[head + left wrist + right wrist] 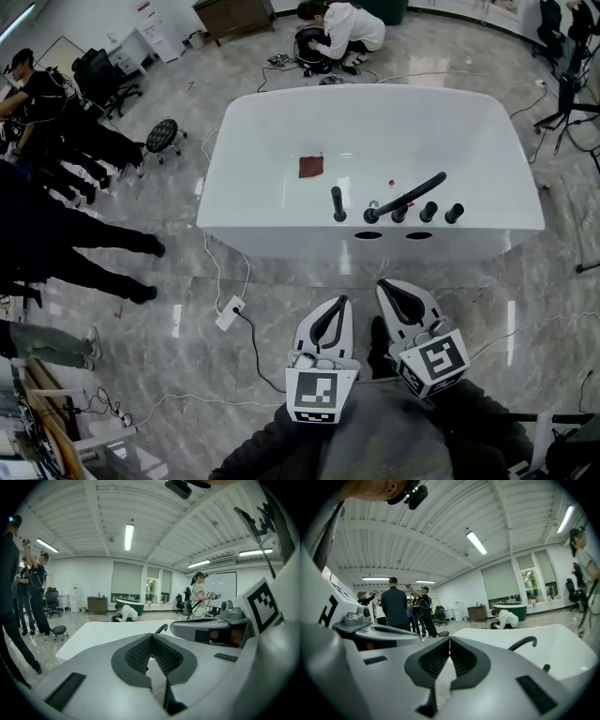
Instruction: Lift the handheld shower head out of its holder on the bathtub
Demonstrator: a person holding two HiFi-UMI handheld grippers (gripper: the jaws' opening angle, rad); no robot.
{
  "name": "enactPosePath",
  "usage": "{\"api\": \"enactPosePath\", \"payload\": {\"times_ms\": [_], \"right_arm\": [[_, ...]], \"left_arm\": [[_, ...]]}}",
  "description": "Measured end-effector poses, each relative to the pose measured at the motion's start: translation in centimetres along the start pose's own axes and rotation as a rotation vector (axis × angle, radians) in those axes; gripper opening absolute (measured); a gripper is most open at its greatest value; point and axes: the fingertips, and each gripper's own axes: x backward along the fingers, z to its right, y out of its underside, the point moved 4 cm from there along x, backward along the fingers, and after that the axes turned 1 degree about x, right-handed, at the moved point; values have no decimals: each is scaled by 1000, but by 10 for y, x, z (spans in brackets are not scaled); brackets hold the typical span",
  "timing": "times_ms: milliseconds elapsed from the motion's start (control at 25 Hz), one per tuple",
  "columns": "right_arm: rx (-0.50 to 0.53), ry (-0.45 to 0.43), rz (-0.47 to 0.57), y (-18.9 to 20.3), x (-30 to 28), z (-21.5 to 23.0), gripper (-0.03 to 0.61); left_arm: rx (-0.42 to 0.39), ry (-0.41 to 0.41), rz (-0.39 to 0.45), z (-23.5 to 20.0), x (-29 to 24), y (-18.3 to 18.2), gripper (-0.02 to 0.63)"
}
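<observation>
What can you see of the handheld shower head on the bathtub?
The handheld shower head is a slim black wand. Its lower end sits in the holder on the near rim of the white bathtub, among a row of black fittings. It slants away to the right over the basin. Nothing else touches it.

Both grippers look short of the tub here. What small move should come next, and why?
Probably carry the right gripper forward toward the shower head, opening its fingers on the way. The shower head sits untouched in its holder on the bathtub near rim. Both it and the left gripper are shut, empty and short of the tub, and the right is nearer.
</observation>
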Motion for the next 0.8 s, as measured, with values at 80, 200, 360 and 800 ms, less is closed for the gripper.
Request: {"api": "enactPosePath", "payload": {"times_ms": [80, 200, 360, 800], "right_arm": [[-6, -11, -7, -1, -8, 13, 5], [-18, -29, -10, -2, -19, 32, 5], [-34, -53, -5, -7, -30, 56, 5], [-52, -110, 8, -14, -57, 94, 5]], "left_arm": [[3, -12, -9, -2, -14, -3, 3], [6, -30, -17, -3, -35, -10, 3], [-9, -49, -35, 2, -57, -17, 3], [-22, -112, -50, 0, -93, -28, 3]]}}
